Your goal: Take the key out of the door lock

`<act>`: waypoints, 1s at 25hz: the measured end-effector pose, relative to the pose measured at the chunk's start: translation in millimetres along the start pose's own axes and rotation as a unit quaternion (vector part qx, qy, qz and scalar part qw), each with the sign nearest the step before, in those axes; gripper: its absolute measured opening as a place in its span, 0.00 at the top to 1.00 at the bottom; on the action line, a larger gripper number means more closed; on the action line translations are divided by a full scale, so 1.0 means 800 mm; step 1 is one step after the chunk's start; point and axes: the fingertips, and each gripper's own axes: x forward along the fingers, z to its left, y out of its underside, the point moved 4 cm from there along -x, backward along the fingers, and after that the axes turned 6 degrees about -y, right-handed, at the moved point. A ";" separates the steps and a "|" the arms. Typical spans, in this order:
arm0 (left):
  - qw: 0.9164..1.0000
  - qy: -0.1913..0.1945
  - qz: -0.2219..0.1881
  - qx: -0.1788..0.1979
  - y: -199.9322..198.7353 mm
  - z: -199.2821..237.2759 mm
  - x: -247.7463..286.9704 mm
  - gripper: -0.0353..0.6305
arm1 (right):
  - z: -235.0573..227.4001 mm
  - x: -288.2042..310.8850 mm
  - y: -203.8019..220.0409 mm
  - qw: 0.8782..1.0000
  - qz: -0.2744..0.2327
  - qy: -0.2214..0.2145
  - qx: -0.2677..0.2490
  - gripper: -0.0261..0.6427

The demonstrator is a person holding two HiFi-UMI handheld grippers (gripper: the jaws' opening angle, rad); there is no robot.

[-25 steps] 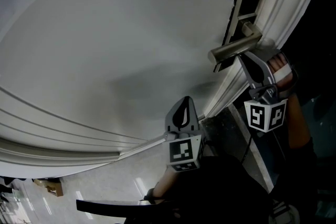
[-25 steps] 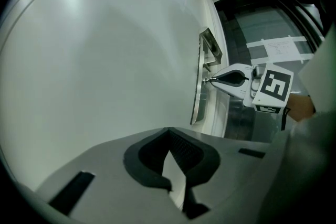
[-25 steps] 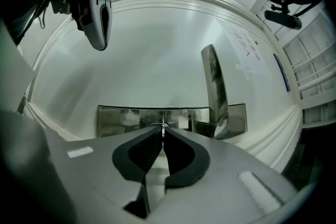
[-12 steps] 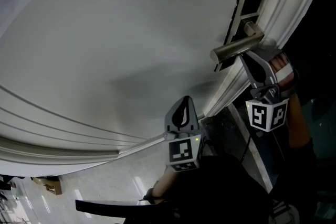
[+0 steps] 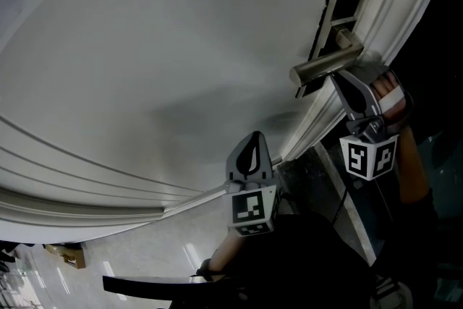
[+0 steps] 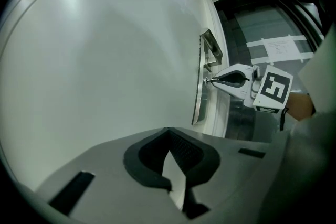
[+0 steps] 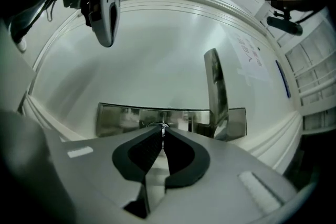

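The white door (image 5: 166, 47) carries a metal lock plate (image 7: 121, 115) and a lever handle (image 7: 214, 92). A thin metal key (image 7: 163, 127) sticks out of the plate below the handle. My right gripper (image 7: 163, 134) is shut on the key, its tips close against the plate. In the head view the right gripper (image 5: 340, 79) reaches in under the handle (image 5: 325, 67), which hides the key. My left gripper (image 5: 252, 145) hangs apart from the lock, lower on the door, shut and holding nothing. From the left gripper view the right gripper (image 6: 210, 80) touches the plate (image 6: 198, 97).
Raised door-frame mouldings (image 5: 391, 18) run along the lock side. A paper notice (image 7: 247, 52) is stuck on the door. A glass panel (image 6: 273, 23) with a taped sheet lies beyond the frame. A brown object (image 5: 69, 253) sits on the tiled floor.
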 end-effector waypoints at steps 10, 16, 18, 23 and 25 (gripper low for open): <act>1.000 0.003 0.003 0.002 0.000 0.000 0.001 0.95 | -0.003 -0.010 -0.001 0.999 -0.005 -0.007 0.043 0.94; 1.000 0.025 0.001 0.006 -0.001 -0.023 -0.003 0.95 | 0.000 -0.011 -0.001 0.999 0.000 -0.007 0.042 0.94; 1.000 0.026 0.002 0.007 0.000 -0.025 -0.005 0.95 | 0.000 -0.011 -0.001 0.999 0.000 -0.007 0.042 0.94; 1.000 0.019 0.001 0.006 0.001 -0.023 -0.006 0.95 | 0.000 -0.011 0.000 0.999 0.003 -0.004 0.037 0.94; 1.000 0.017 0.001 0.006 0.000 -0.021 -0.007 0.95 | 0.001 -0.011 0.000 0.999 0.003 -0.004 0.037 0.94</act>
